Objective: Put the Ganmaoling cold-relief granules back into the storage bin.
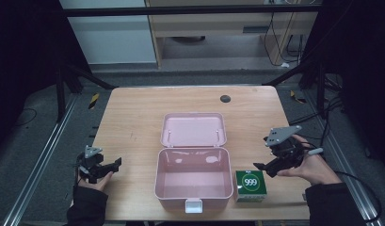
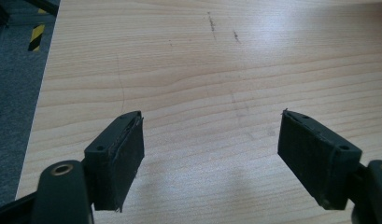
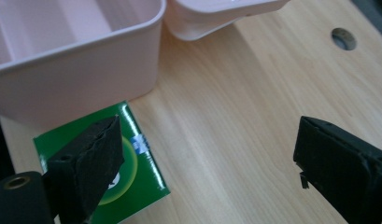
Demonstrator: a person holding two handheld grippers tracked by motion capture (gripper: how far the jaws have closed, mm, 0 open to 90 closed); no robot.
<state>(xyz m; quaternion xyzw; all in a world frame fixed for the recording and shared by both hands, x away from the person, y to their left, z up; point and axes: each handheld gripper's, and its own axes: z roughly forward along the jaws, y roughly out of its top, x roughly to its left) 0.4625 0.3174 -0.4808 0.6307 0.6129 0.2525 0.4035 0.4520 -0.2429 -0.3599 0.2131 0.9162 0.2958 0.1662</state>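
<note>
An open pink box (image 1: 192, 176) sits in the middle of the table with its lid (image 1: 194, 129) laid back flat behind it. A small green carton marked 999 (image 1: 250, 186) lies against the box's right side, also under my right jaw in the right gripper view as the green carton (image 3: 142, 163). My right gripper (image 1: 267, 168) hovers just right of the carton, open, nothing between its jaws. The pink box wall (image 3: 81, 74) fills the upper left there. My left gripper (image 1: 114, 165) rests at the table's left edge, open over bare wood (image 2: 212, 116).
A round dark hole (image 1: 225, 98) marks the tabletop near its far edge, seen too as the hole (image 3: 343, 38). A white latch (image 1: 193, 205) juts from the box's near side. Metal rails and grey floor flank the table.
</note>
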